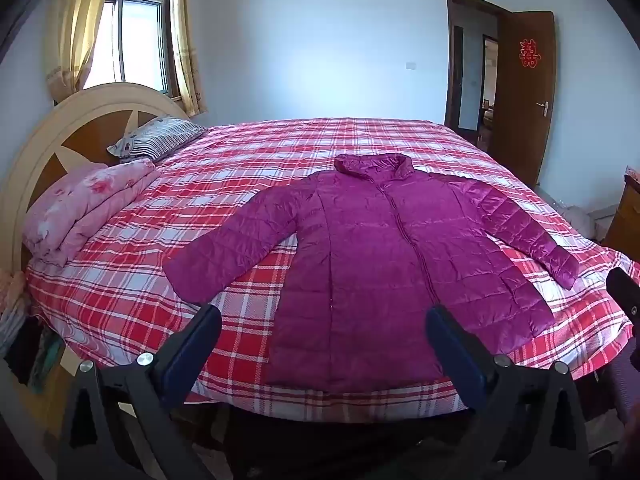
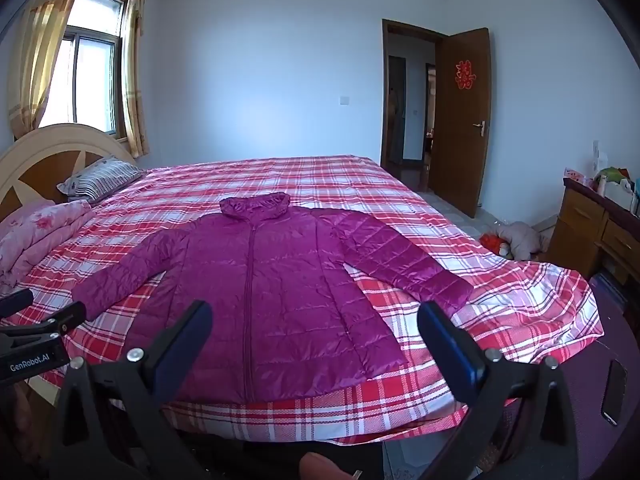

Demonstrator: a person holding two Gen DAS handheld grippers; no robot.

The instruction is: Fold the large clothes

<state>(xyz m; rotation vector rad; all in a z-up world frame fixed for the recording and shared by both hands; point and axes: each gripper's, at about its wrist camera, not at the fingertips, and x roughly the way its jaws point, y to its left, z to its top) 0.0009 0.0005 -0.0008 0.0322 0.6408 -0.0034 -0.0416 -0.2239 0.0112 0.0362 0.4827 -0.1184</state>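
A magenta quilted jacket [image 1: 372, 252] lies flat and zipped on the red plaid bed [image 1: 120, 304], collar away from me, both sleeves spread out. It also shows in the right wrist view [image 2: 280, 288]. My left gripper [image 1: 324, 316] is open and empty, held above the jacket's hem near the bed's front edge. My right gripper [image 2: 314, 312] is open and empty, also above the hem. The left gripper shows at the left edge of the right wrist view [image 2: 36, 320].
A folded pink floral quilt [image 1: 88, 208] and a striped pillow [image 1: 160, 140] lie by the headboard [image 1: 52, 128] at the left. A wooden dresser [image 2: 592, 228] stands right of the bed. A soft toy [image 2: 516, 240] lies on the floor. The door [image 2: 464, 120] stands open.
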